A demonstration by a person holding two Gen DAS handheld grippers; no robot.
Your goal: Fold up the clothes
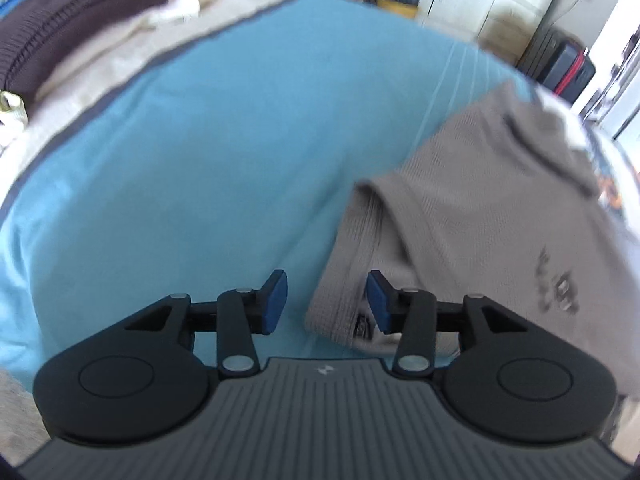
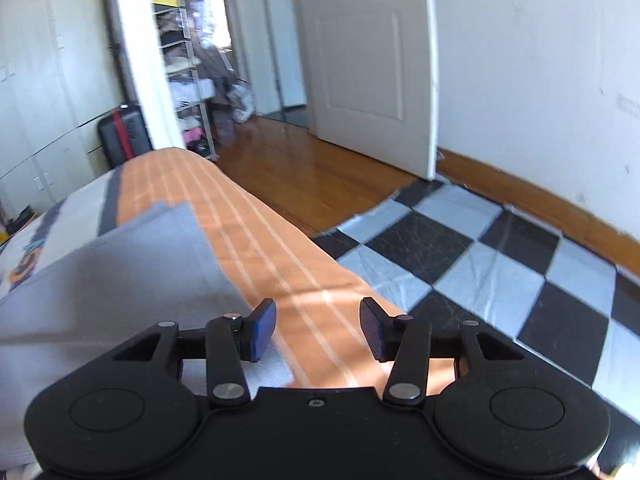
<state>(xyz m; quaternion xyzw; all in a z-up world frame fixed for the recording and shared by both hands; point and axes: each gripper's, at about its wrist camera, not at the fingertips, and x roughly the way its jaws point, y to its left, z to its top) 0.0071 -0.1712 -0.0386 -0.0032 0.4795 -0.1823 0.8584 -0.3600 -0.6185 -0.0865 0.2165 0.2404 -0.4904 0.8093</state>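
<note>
A grey T-shirt lies folded on the blue sheet, its sleeve and hem edge near the bottom. My left gripper hovers open over that hem edge, its right pad above the cloth and its left pad above bare sheet. Nothing is held. In the right wrist view the same grey shirt shows at the left, on an orange striped part of the bed cover. My right gripper is open above the orange stripes, just right of the shirt's edge.
A dark brown knit garment and cream cloth lie at the bed's far left. Beyond the bed are cabinets and a dark suitcase. The bed's right edge drops to a checkered mat and wood floor, with a white door behind.
</note>
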